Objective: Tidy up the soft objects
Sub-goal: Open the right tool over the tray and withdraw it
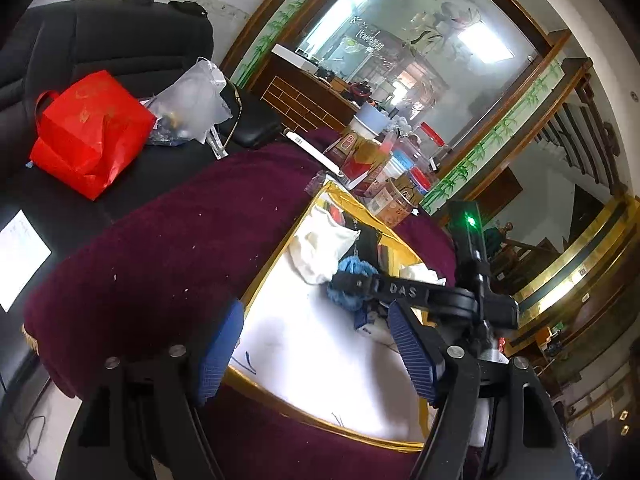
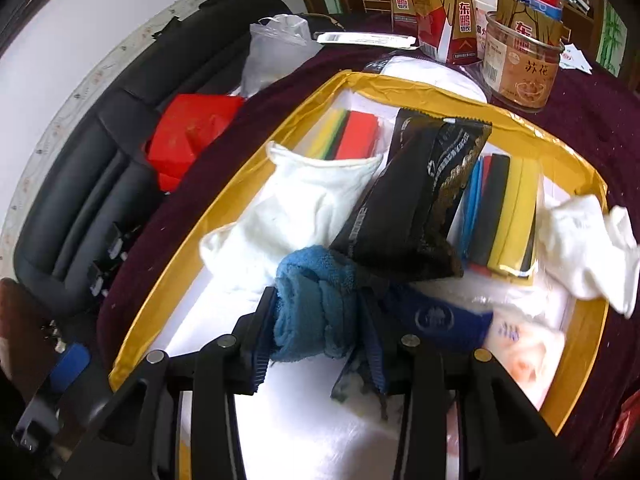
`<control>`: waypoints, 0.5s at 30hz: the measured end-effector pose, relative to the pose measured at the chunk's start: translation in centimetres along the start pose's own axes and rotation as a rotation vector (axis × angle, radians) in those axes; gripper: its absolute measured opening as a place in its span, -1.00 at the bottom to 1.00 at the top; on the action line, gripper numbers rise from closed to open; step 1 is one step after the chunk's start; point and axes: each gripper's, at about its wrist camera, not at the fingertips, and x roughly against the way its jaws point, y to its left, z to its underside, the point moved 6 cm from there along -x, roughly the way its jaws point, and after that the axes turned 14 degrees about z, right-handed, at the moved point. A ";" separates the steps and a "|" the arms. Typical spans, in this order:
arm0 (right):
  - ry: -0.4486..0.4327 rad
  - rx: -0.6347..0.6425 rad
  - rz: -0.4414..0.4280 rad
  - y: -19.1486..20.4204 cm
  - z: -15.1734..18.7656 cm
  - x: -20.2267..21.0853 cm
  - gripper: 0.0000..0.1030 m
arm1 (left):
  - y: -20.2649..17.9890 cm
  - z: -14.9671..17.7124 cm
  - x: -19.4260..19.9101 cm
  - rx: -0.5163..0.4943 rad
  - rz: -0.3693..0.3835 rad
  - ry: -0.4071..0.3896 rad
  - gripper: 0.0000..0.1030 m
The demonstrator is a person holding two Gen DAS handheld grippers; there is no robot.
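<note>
Your right gripper [image 2: 318, 316] is clamped on a rolled blue towel [image 2: 316, 300], held over the near middle of the gold-rimmed tray [image 2: 420, 88]. Your left gripper [image 1: 316, 352] stands with its jaws apart and nothing between them, over the tray's near-left rim.

Just beyond the towel, a black foil packet [image 2: 416, 208] lies tilted across the tray centre. A white cloth [image 2: 304, 200] lies to its left, and a second white cloth [image 2: 592, 248] drapes over the right rim. Colour-striped sponge packs [image 2: 500, 216] rest at the far side and the right. A tissue pack [image 2: 520, 344] lies near right.

Judge the task as partly done: the items are in the tray but overlap without order. Left to do: place the towel and straighten the draped cloth.
</note>
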 end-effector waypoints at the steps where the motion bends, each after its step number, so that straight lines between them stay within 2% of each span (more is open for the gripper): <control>1: -0.001 0.003 0.010 0.0 -0.4 -0.4 -0.19 | 0.0 0.1 0.1 0.000 -0.004 -0.002 0.51; 4: -0.007 0.009 0.021 0.2 -0.6 -0.7 0.05 | -0.2 0.3 0.4 0.000 -0.007 -0.003 0.51; 9: -0.043 -0.048 -0.049 -0.9 -0.8 1.6 0.31 | -0.7 0.7 0.4 -0.004 -0.012 0.006 0.53; 15: -0.156 -0.135 -0.094 -6.0 0.0 7.8 0.43 | -2.1 1.5 0.3 -0.014 -0.007 0.008 0.53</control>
